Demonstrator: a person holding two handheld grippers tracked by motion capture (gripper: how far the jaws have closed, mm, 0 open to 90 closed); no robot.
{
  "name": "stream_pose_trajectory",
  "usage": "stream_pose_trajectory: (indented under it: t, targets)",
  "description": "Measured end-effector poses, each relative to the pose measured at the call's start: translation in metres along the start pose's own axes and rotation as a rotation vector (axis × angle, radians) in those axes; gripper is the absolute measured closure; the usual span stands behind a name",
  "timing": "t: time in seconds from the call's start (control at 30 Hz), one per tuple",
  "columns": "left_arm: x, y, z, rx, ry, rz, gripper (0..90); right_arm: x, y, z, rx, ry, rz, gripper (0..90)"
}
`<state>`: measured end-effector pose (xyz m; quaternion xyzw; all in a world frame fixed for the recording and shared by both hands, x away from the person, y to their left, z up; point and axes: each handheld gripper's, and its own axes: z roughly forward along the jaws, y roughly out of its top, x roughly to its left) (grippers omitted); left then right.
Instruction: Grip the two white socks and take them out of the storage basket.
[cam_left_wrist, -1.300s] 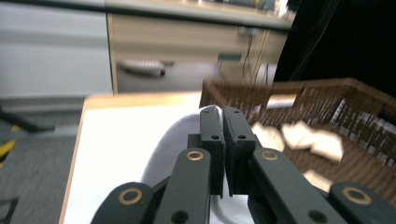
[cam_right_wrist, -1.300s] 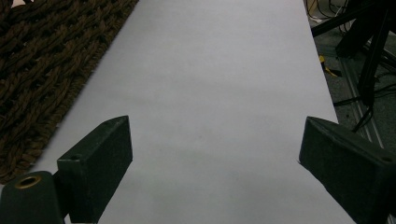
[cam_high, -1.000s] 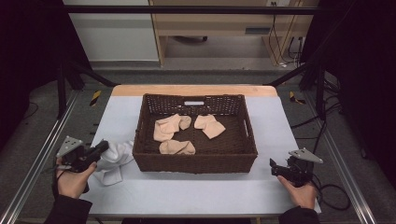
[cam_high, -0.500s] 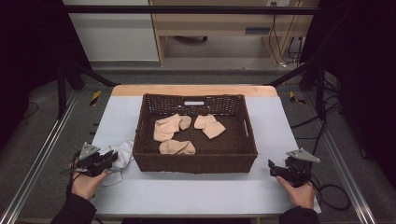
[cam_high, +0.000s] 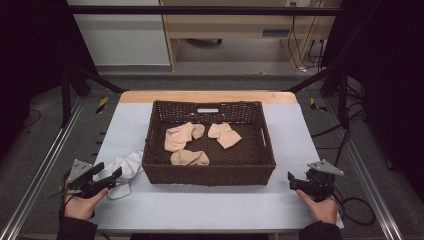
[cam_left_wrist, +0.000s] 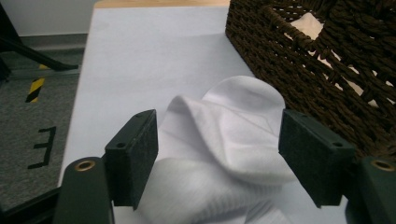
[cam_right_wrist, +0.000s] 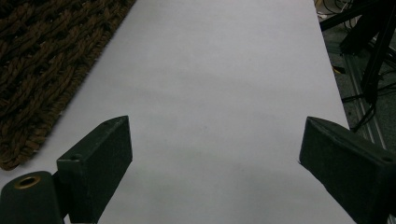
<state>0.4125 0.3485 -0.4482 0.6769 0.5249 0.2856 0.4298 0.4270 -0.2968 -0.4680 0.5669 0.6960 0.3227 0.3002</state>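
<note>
A crumpled white sock (cam_high: 126, 169) lies on the pale table just left of the dark wicker basket (cam_high: 210, 175). My left gripper (cam_high: 111, 176) sits low at the sock's near-left edge. Its jaws have just been opening and now stand wide. In the left gripper view the white sock (cam_left_wrist: 224, 140) lies between the pads (cam_left_wrist: 133, 156) without being pressed. Three beige socks (cam_high: 182, 137) lie inside the basket. Near the table's front right corner, my right gripper (cam_high: 291, 181) is open over bare table, nothing between its jaws in the right gripper view (cam_right_wrist: 215, 154).
The basket's woven wall (cam_left_wrist: 317, 70) stands close on the right of the left gripper. Metal rails (cam_high: 45, 165) run along both table sides. A cable (cam_high: 357, 210) trails off the right gripper. Bare table (cam_high: 210, 210) stretches in front of the basket.
The left gripper was shut on the white sock, then sank toward the table and opened. The sock now rests loose on the surface. The right hand has not moved.
</note>
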Motion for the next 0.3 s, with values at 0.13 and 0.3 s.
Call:
stream_pose_trajectory:
  t: [0.13,0.3]
  targets:
    - [0.007,-0.004,-0.011,-0.019,0.008,-0.001,25.3,-0.001,0.0,0.0,-0.004,0.001,-0.004,9.5]
    - [0.014,-0.009,-0.017,-0.012,0.024,0.007,25.2,-0.001,0.0,0.0,-0.004,0.001,-0.003,9.4]
